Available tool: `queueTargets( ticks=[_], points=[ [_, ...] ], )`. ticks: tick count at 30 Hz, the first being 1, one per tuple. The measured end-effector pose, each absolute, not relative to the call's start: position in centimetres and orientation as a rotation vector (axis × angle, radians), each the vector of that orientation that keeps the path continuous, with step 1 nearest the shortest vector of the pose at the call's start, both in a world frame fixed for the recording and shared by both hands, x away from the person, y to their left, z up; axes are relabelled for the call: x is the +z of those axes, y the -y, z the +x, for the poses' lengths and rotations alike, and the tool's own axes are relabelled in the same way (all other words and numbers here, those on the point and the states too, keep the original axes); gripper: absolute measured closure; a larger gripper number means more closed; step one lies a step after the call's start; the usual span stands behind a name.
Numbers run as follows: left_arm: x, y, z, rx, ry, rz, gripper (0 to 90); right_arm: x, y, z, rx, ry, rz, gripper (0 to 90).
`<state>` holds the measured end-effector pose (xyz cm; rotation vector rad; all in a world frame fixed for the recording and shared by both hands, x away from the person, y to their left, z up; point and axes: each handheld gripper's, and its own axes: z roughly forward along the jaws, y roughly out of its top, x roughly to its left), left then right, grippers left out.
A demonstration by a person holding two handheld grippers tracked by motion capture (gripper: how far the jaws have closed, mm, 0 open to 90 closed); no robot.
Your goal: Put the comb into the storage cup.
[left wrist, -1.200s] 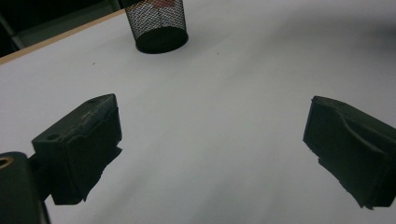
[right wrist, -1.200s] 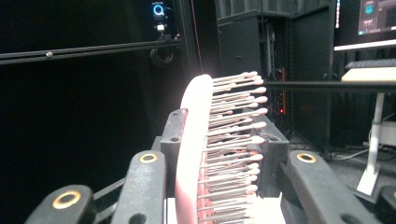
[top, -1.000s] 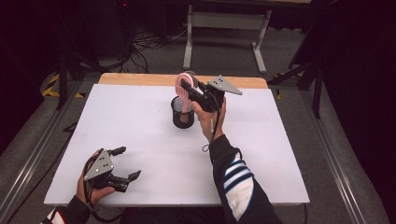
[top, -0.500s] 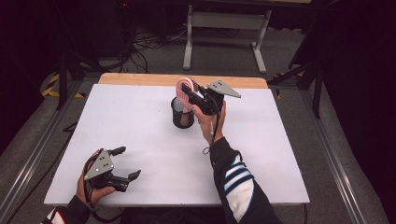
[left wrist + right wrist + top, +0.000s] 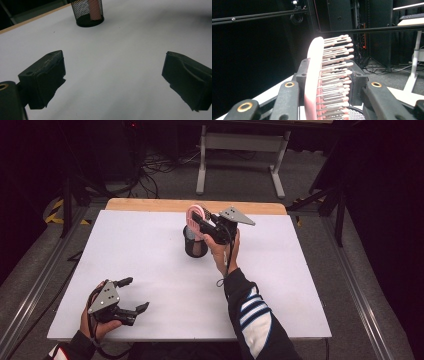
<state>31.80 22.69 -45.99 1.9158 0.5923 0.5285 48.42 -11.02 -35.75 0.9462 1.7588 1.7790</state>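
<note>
Right gripper (image 5: 201, 221): raised above the surface near the middle of its far edge, its fingers (image 5: 307, 75) clenched on the pink hairbrush, one on the flat back, the other against the bristle side.
Pink hairbrush (image 5: 317, 75): held upright in the right gripper view, bristles with rounded tips pointing to that view's right; in the high view its head (image 5: 194, 213) sits just over the mouth of the mesh cup, and the left gripper view shows a pink strip (image 5: 95, 10) inside the cup.
Mesh cup (image 5: 195, 243): black wire cup standing upright on the surface, near the middle of the far edge, right below the right gripper; in the left gripper view it stands toward the far edge (image 5: 88, 13).
Left gripper (image 5: 134, 295): low over the near left corner of the surface, well apart from the cup, fingers (image 5: 45, 77) released and spread wide with only bare surface between them.
Right hand (image 5: 223, 251): wrapped round the gripper's body, forearm in a dark sleeve with white stripes coming from the near edge.
Surface (image 5: 150, 250): white board on a wooden table, whose wooden strip shows along the far edge.
</note>
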Motion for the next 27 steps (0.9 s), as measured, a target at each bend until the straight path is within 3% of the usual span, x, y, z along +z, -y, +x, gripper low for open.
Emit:
queueTargets(
  ticks=[27],
  points=[
    [-46.0,-22.6,31.9,0.527,-0.585,1.93,5.6,-37.3,12.3,48.4,1.578,-1.804,0.963,55.8]
  ],
)
